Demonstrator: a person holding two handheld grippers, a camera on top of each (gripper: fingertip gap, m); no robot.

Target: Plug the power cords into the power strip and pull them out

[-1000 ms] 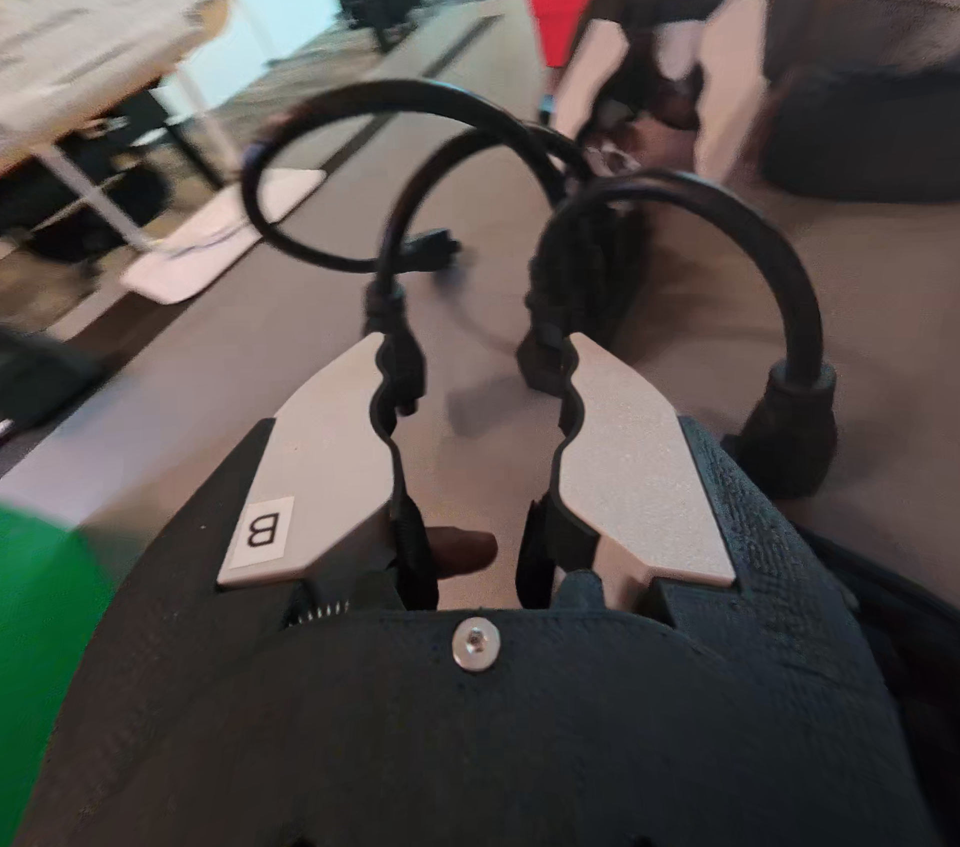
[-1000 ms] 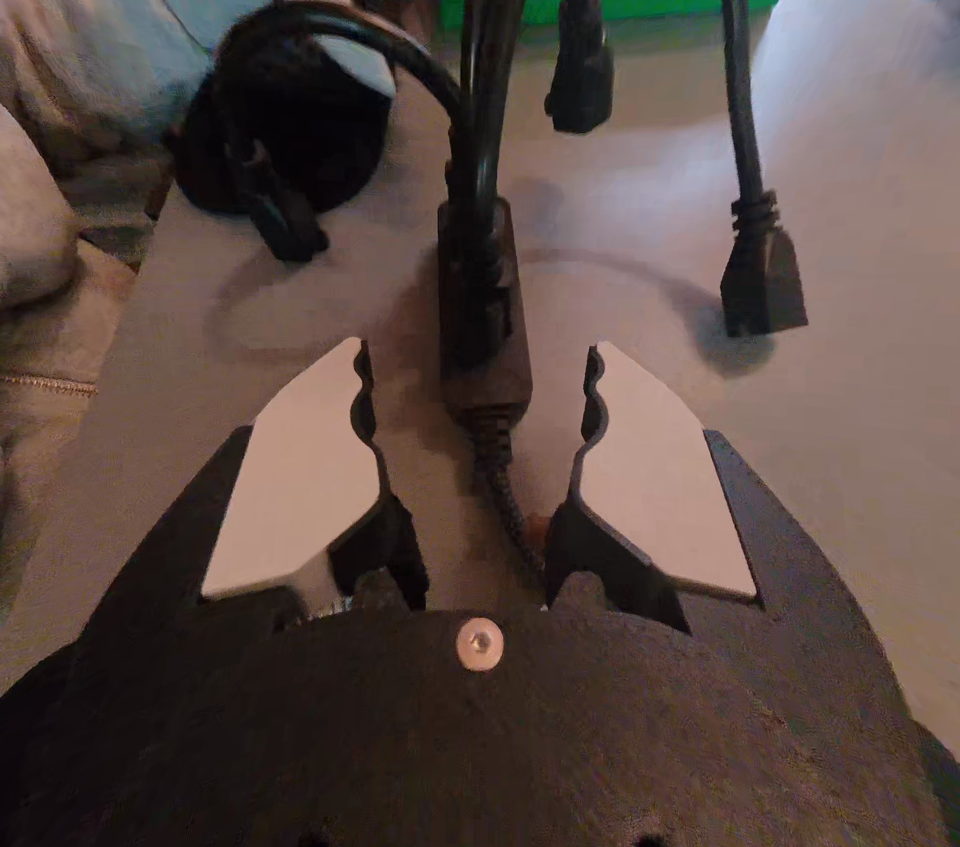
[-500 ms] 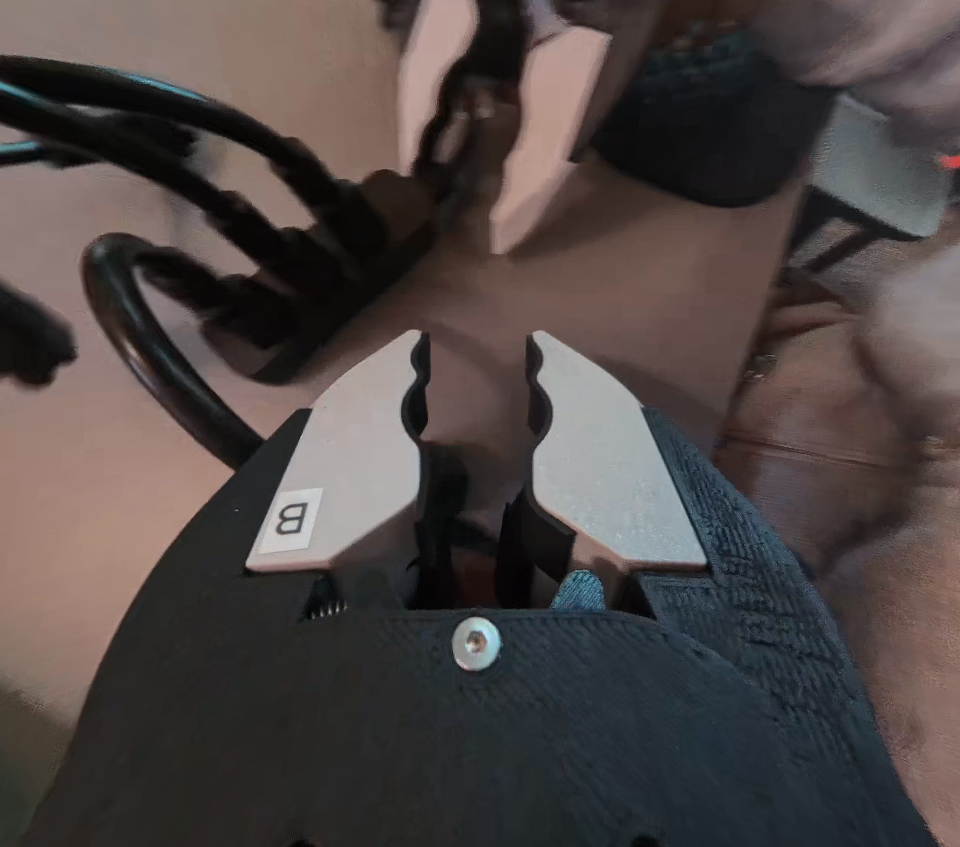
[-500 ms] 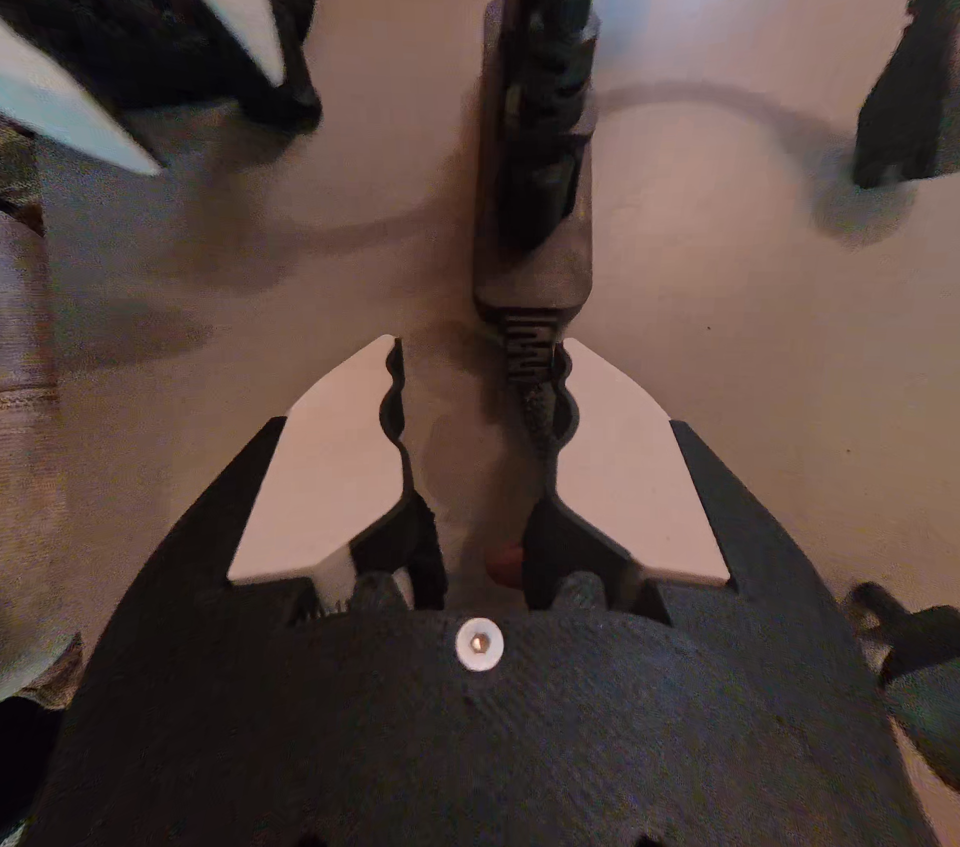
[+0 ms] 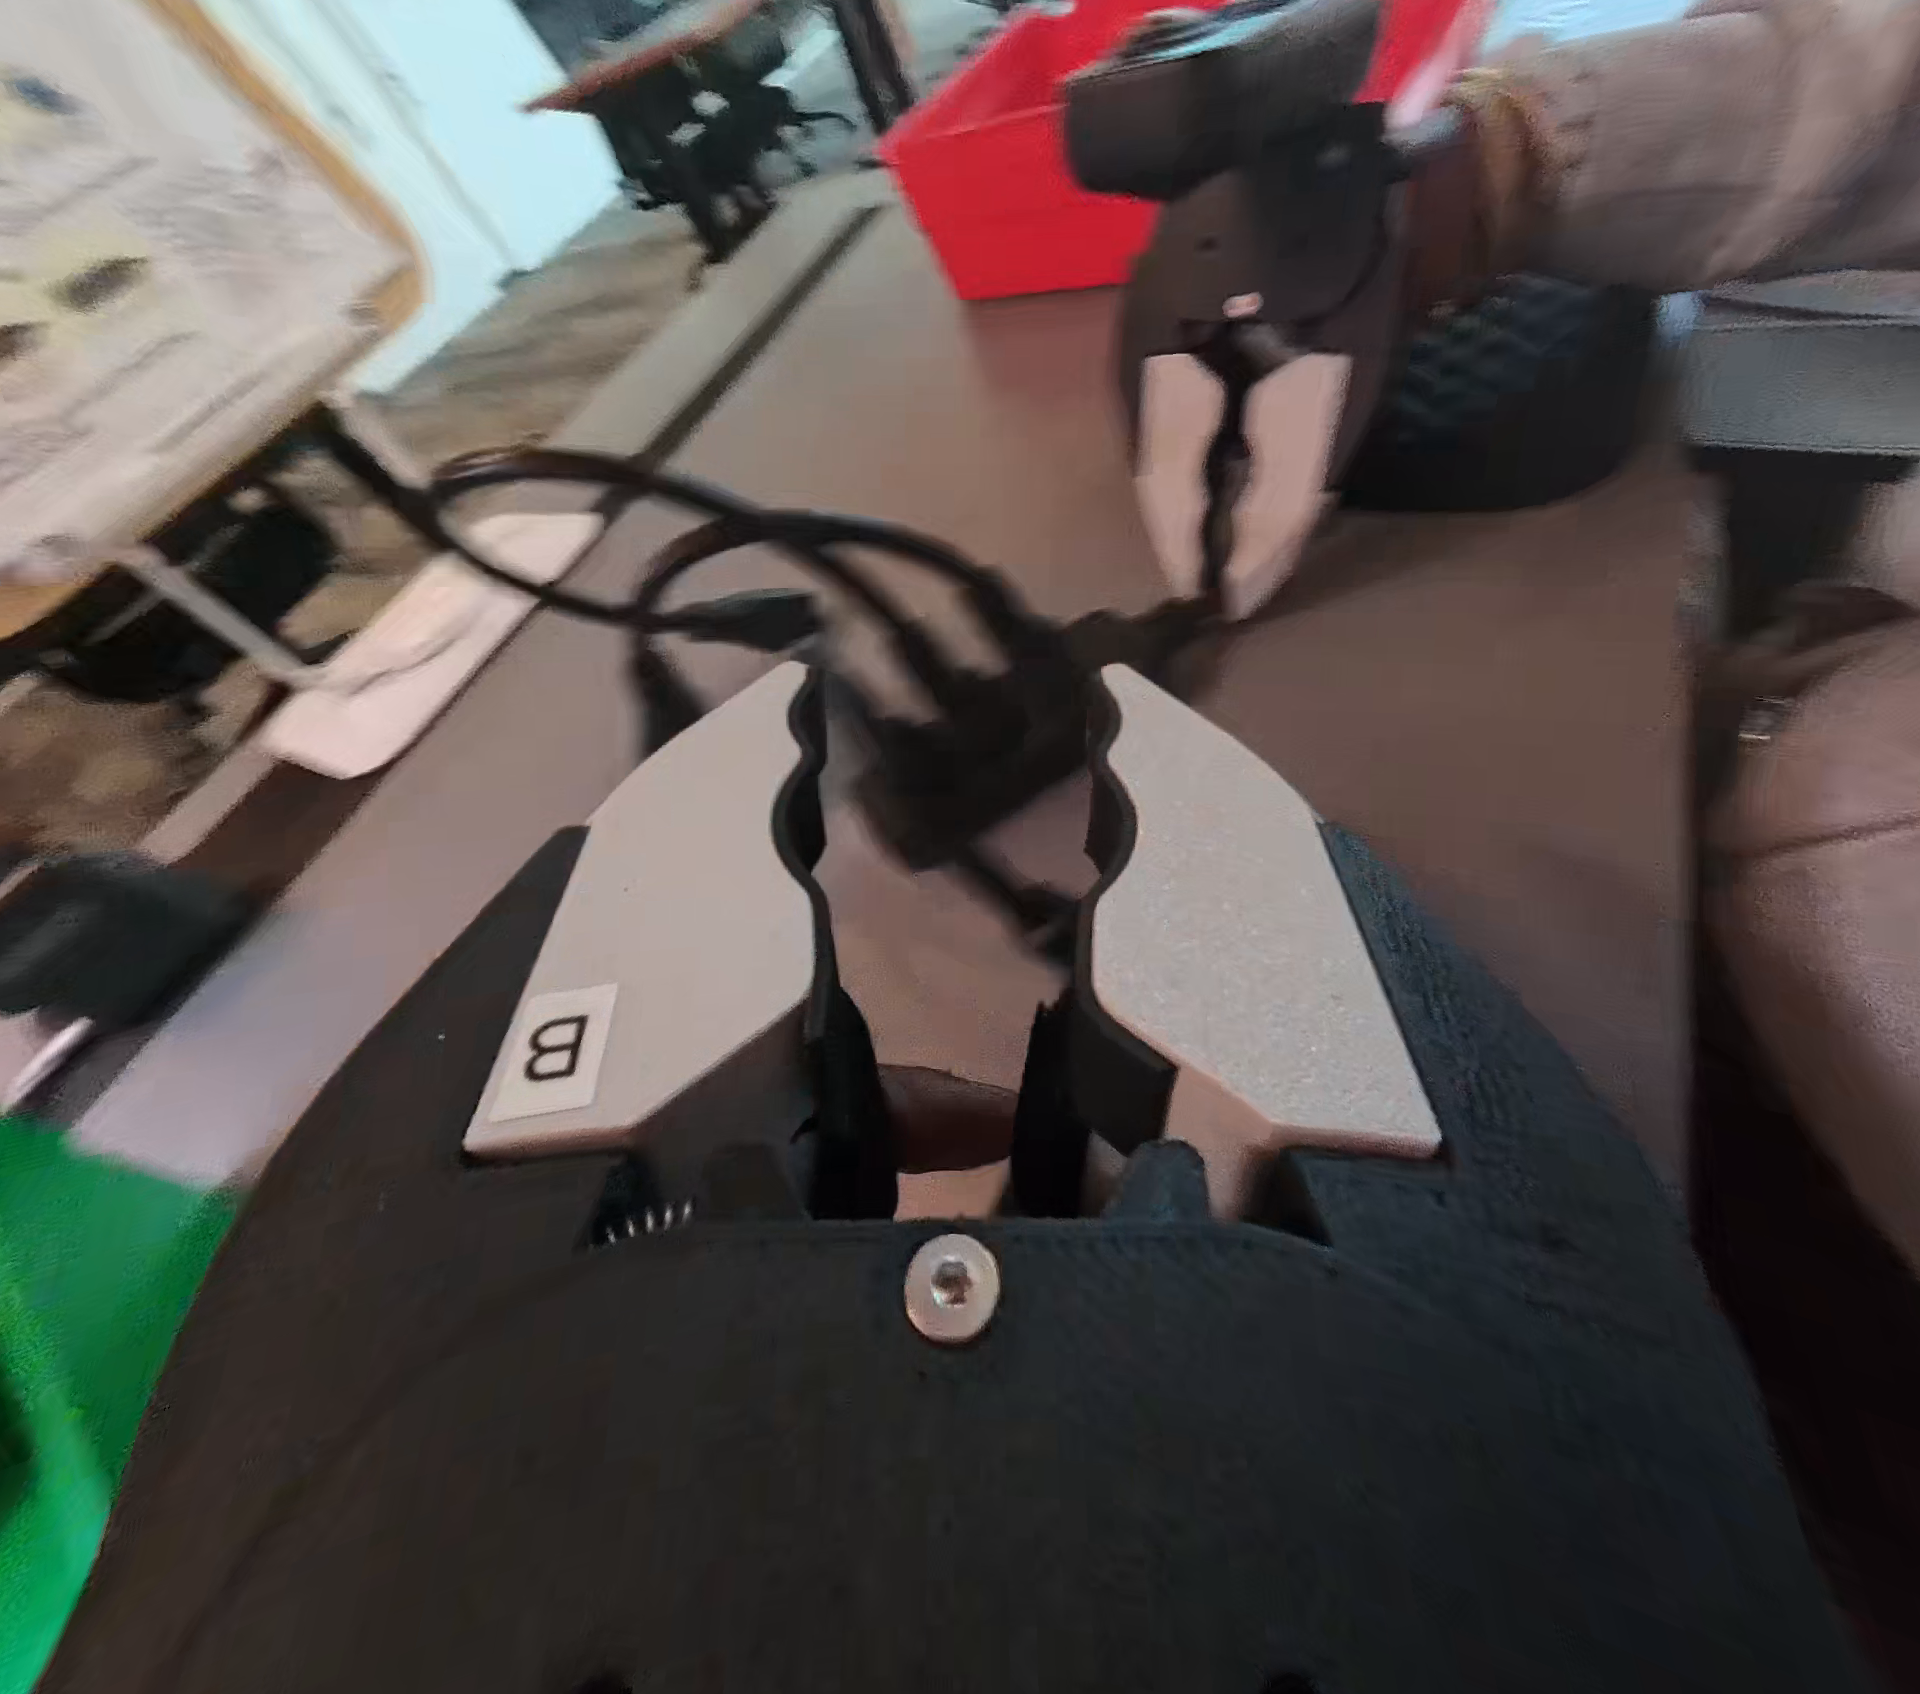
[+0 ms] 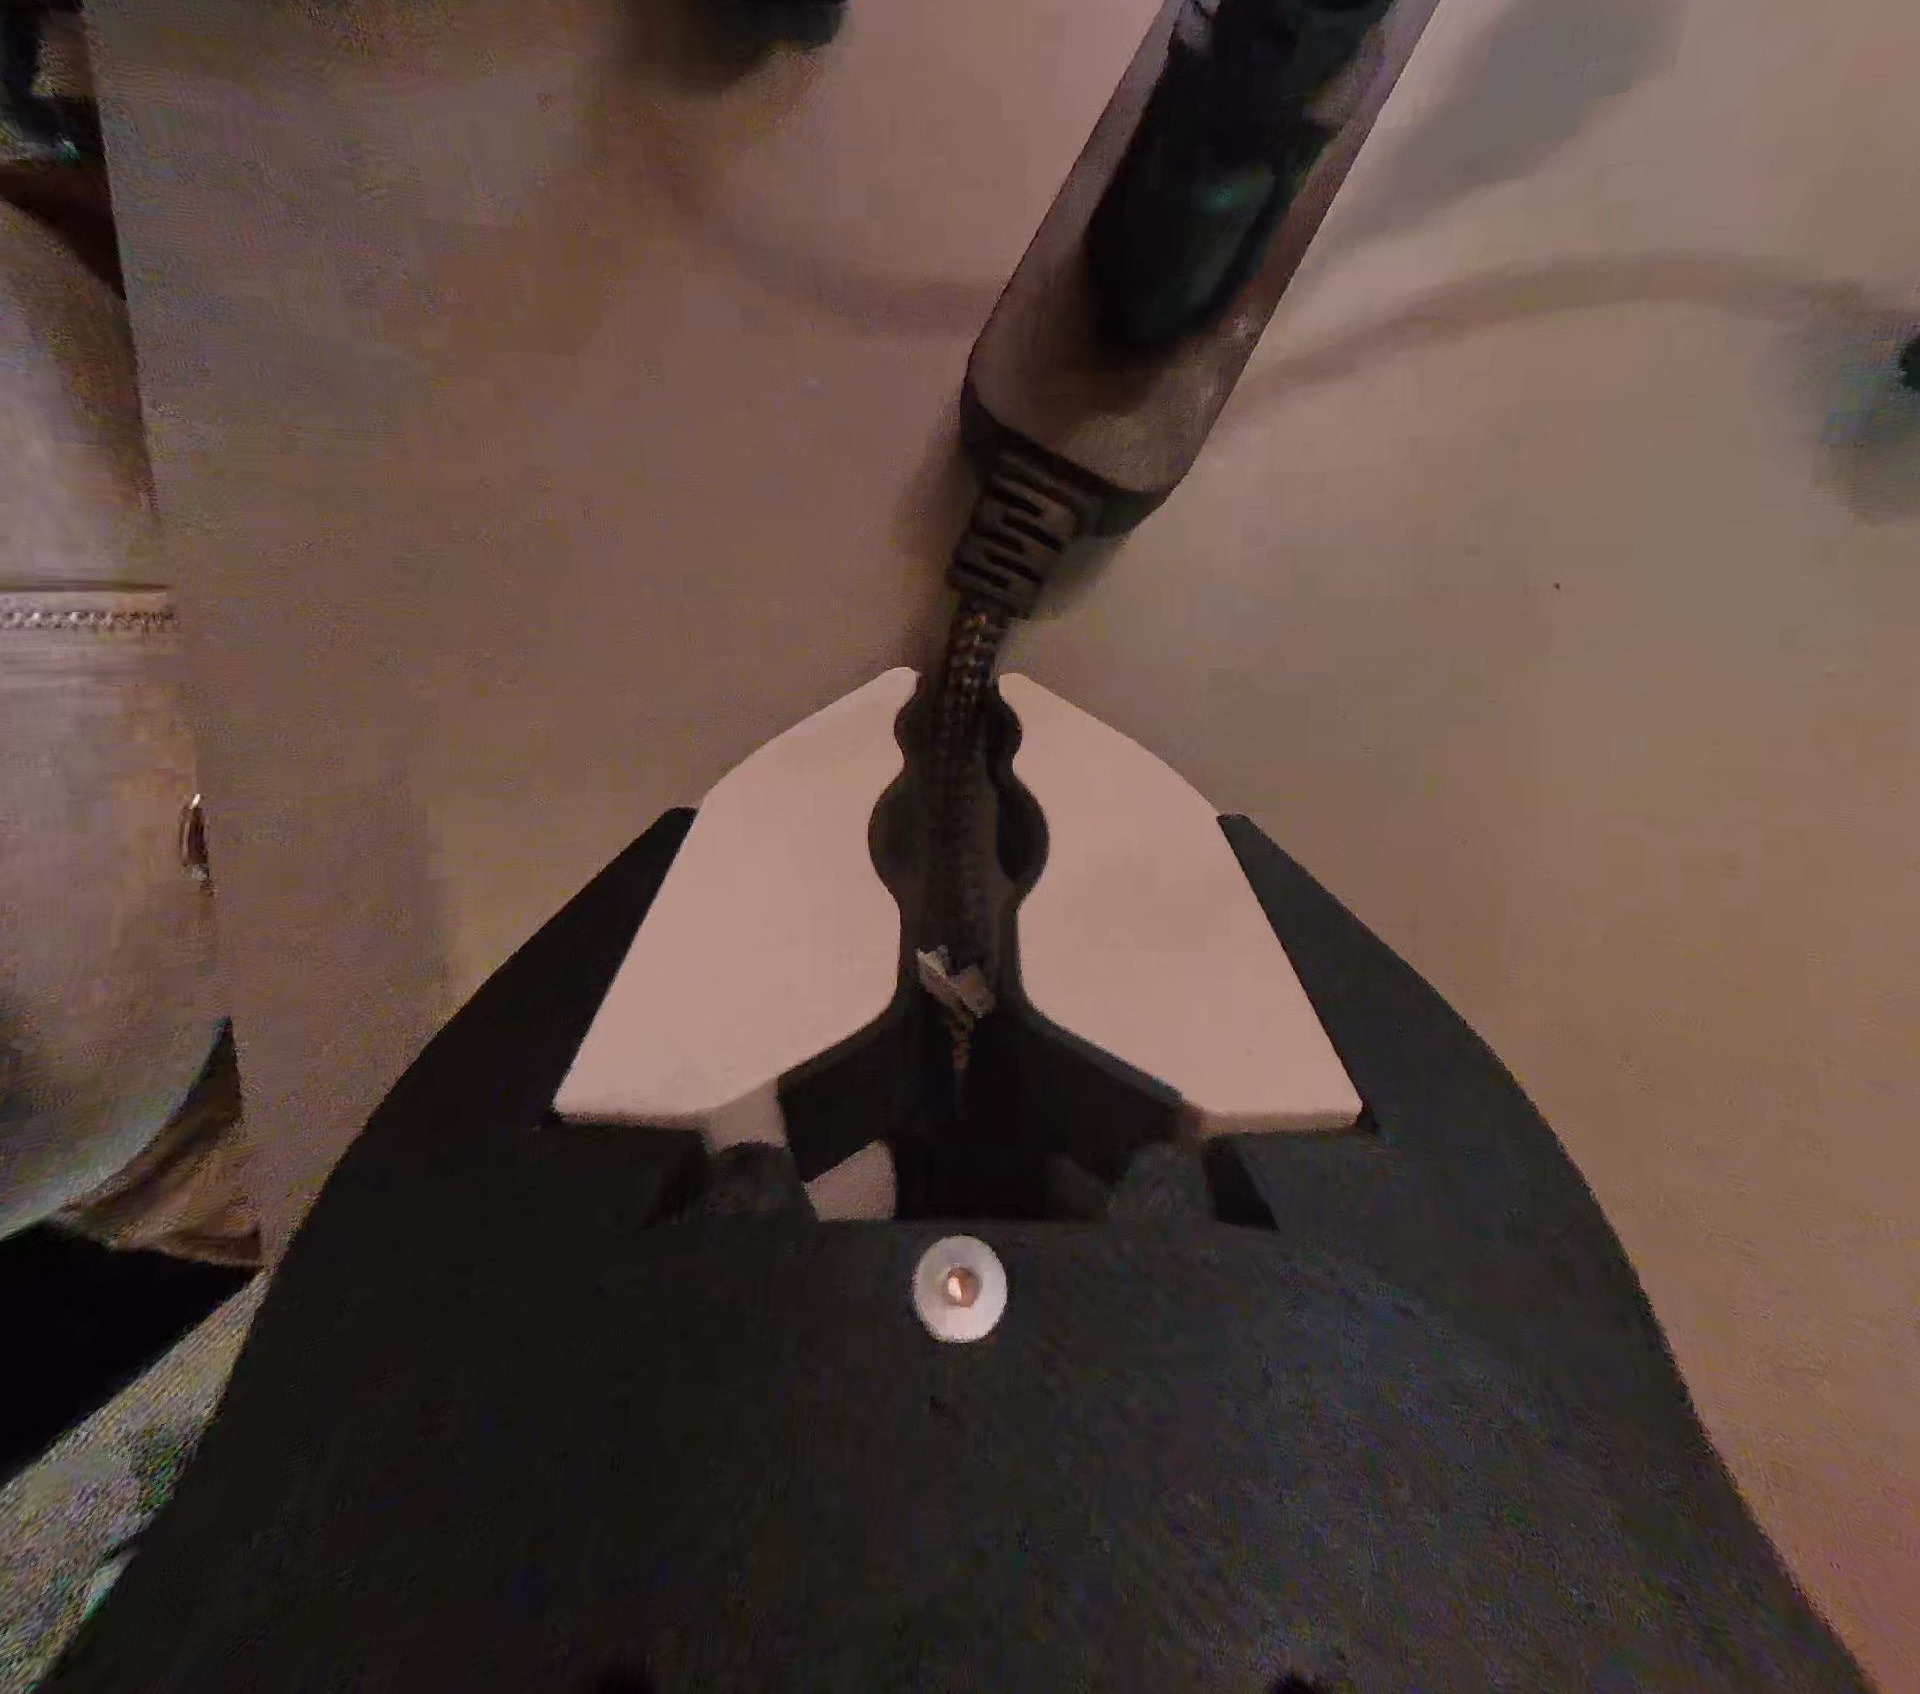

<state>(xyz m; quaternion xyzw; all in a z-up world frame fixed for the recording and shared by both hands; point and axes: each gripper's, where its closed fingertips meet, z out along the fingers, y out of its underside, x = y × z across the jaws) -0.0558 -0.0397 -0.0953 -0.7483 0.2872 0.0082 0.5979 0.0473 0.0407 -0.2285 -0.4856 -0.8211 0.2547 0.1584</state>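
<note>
A: Left gripper [image 5: 954,699], fingers spread, holding nothing; blurred plugs [image 5: 966,740] sit just ahead, between the tips. Likely lining up a pull.

B: Right gripper [image 6: 958,676] is clenched on the braided cord [image 6: 961,771], tips pointing down at the table [image 6: 520,397]. Power strip [image 6: 1195,210] lies just beyond, angled right, probably anchored.

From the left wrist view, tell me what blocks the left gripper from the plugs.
Nothing visible does. The left gripper is open, and the blurred black plugs sit right at its fingertips, with only bare table around.
</note>
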